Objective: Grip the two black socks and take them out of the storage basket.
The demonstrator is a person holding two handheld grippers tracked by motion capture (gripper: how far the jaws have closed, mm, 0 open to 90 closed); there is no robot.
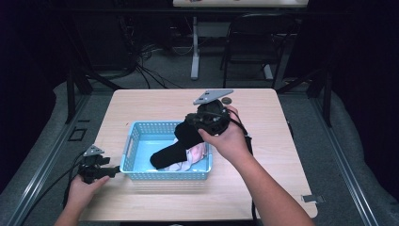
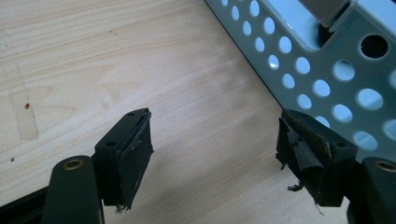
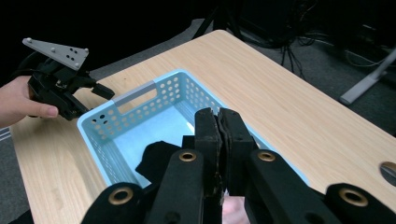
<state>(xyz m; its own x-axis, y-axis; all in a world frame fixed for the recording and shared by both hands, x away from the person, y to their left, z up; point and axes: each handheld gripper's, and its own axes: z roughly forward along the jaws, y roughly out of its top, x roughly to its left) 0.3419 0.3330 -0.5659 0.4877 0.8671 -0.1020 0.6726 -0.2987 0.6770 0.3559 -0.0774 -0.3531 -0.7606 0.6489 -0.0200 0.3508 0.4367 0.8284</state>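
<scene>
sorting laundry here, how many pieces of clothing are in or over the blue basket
2 that I can tell: a black sock held by the right gripper, trailing into the basket, and a pinkish-white piece lying on the basket floor. More may be hidden beneath.

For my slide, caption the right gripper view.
Right gripper shut on a black sock above the light blue perforated plastic basket on the wooden table.

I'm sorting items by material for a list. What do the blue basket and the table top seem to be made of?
The basket looks like moulded plastic: light blue, smooth, slightly glossy, with walls of evenly punched round holes. The table looks like pale wood or wood-look laminate: matte, with fine straight grain lines.
</scene>
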